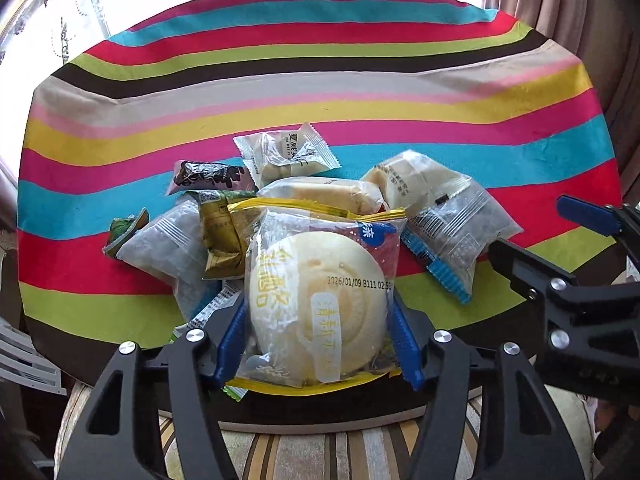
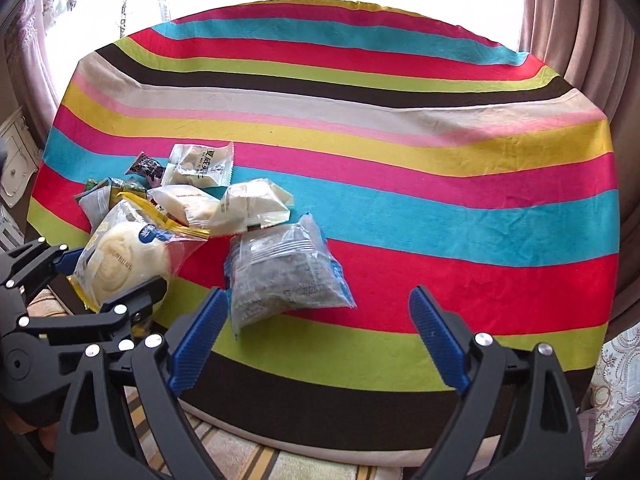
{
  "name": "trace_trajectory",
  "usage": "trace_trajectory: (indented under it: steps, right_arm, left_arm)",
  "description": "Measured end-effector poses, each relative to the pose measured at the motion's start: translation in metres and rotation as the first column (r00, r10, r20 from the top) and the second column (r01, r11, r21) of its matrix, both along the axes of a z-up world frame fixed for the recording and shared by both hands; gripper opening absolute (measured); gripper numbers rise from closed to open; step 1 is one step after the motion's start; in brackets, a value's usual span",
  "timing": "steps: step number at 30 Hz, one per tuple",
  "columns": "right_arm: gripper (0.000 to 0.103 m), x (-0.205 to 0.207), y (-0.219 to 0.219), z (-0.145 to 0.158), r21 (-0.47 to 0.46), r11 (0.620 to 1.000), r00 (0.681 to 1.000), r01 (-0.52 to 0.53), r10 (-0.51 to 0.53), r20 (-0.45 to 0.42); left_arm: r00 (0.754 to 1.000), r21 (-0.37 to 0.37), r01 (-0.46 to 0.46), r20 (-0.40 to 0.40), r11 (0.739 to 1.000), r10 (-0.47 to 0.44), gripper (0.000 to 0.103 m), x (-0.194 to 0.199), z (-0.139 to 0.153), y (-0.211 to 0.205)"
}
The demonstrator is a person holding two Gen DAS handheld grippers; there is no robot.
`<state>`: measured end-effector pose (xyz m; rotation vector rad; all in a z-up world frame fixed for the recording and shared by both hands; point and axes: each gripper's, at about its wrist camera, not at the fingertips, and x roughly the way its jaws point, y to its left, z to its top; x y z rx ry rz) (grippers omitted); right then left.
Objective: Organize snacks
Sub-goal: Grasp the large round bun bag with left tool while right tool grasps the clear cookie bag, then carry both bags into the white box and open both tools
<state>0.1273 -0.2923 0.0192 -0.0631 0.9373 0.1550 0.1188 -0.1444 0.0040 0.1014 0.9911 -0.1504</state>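
My left gripper (image 1: 318, 304) is shut on a round pale bun in a clear yellow-edged packet (image 1: 320, 300), held at the table's near edge; it also shows in the right wrist view (image 2: 124, 256). Behind it lies a pile of snack packets (image 1: 280, 184). My right gripper (image 2: 316, 312) is open and empty, just in front of a clear blue-edged packet of dark snack (image 2: 280, 276), which touches neither finger. The left gripper's body appears at the left of the right wrist view.
The table wears a striped multicoloured cloth (image 2: 440, 160). A small white packet (image 2: 200, 166) and a dark wrapper (image 2: 146, 170) lie at the pile's far side. Curtains (image 2: 580, 20) hang at the right. A striped cushion (image 1: 280, 452) is below the table edge.
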Motion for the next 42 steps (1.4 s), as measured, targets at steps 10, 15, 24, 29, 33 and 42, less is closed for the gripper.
trace_trajectory:
  steps: [10,15,24,29,33,42]
  right_arm:
    - [0.092,0.018,0.016,-0.012,0.008,0.994,0.994,-0.105,0.105,-0.017]
    - [0.092,0.025,0.019,-0.018,0.016,0.991,0.991,-0.132,0.133,-0.035]
    - [0.092,0.041,0.028,-0.029,-0.002,0.988,0.984,-0.152,0.151,-0.094]
    - [0.086,0.048,0.03,-0.039,-0.004,0.988,0.981,-0.152,0.15,-0.122]
    - [0.068,0.047,0.032,-0.041,-0.034,0.988,0.984,-0.15,0.146,-0.103]
    - [0.059,0.02,-0.004,-0.035,0.046,0.995,0.99,-0.088,0.092,-0.106]
  left_arm:
    - [0.996,-0.134,-0.04,0.074,0.99,0.05,0.06,-0.026,0.021,0.019]
    - [0.992,-0.177,-0.078,0.085,0.981,0.094,0.06,-0.032,0.025,0.029]
    - [0.992,-0.209,-0.086,0.075,0.974,0.103,0.06,-0.035,0.024,0.035]
    - [0.992,-0.211,-0.088,0.073,0.974,0.105,0.06,-0.036,0.024,0.036]
    - [0.992,-0.206,-0.086,0.075,0.975,0.104,0.06,-0.036,0.024,0.035]
    - [0.993,-0.213,-0.075,0.071,0.974,0.092,0.06,-0.04,0.025,0.031]
